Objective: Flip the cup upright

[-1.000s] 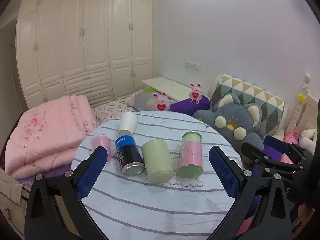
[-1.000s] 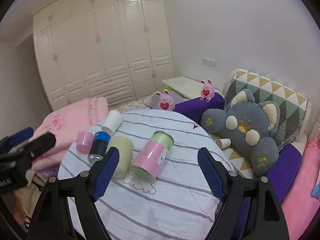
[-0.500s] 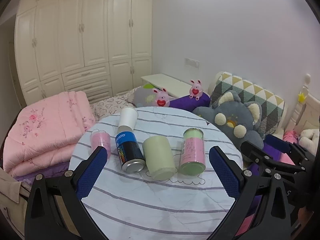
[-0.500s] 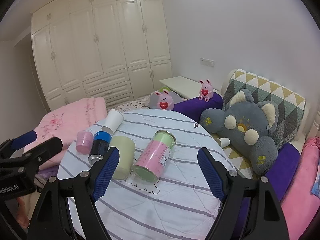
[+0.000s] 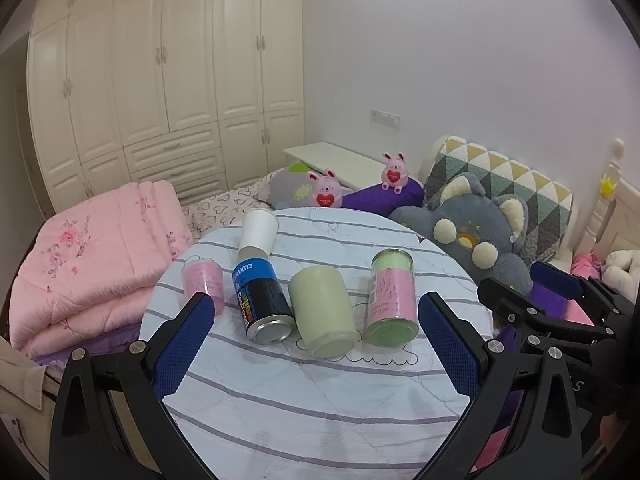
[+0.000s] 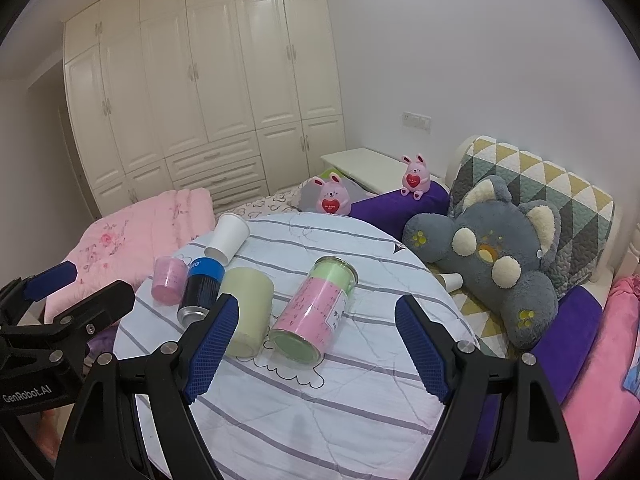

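Note:
Several cups lie on their sides on a round striped table [image 5: 320,400]: a pale green cup [image 5: 322,316] [image 6: 248,312], a pink-and-green tumbler [image 5: 392,300] [image 6: 314,316], a black-and-blue can-shaped cup [image 5: 262,300] [image 6: 202,288], a small pink cup [image 5: 202,282] [image 6: 168,280] and a white paper cup [image 5: 259,232] [image 6: 228,236]. My left gripper [image 5: 316,344] is open and empty, just short of the row. My right gripper [image 6: 316,348] is open and empty, its jaws either side of the tumbler's near end, apart from it.
The table stands on a bed with a folded pink quilt [image 5: 92,256] at left, a grey plush toy [image 6: 500,252] and patterned cushion [image 6: 540,192] at right, pink bunny toys [image 5: 326,194] behind, and a cream wardrobe [image 5: 160,80] at the back.
Both grippers have drawn back and risen slightly, so the cups look a little farther away. Nothing on the table has moved and both grippers stay open.

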Available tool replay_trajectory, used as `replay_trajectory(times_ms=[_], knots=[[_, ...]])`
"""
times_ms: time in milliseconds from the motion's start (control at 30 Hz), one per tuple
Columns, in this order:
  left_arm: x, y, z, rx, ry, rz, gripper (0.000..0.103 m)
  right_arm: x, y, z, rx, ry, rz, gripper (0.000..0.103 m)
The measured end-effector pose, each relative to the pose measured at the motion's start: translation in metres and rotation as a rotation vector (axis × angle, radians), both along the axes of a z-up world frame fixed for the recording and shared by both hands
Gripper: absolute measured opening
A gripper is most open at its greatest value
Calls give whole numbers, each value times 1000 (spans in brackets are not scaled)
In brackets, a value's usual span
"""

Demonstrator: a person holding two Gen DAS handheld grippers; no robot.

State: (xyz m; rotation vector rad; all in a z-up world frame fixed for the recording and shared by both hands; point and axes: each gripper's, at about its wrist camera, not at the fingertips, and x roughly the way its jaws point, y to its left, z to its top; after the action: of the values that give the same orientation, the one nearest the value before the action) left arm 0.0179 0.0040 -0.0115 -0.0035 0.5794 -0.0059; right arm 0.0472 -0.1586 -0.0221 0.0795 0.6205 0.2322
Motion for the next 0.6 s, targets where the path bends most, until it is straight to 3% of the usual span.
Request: replay_trajectory(times_ms=[600], knots=[[3, -1, -4, 3, 16, -1, 103, 4, 5, -6, -17, 22, 6, 82]])
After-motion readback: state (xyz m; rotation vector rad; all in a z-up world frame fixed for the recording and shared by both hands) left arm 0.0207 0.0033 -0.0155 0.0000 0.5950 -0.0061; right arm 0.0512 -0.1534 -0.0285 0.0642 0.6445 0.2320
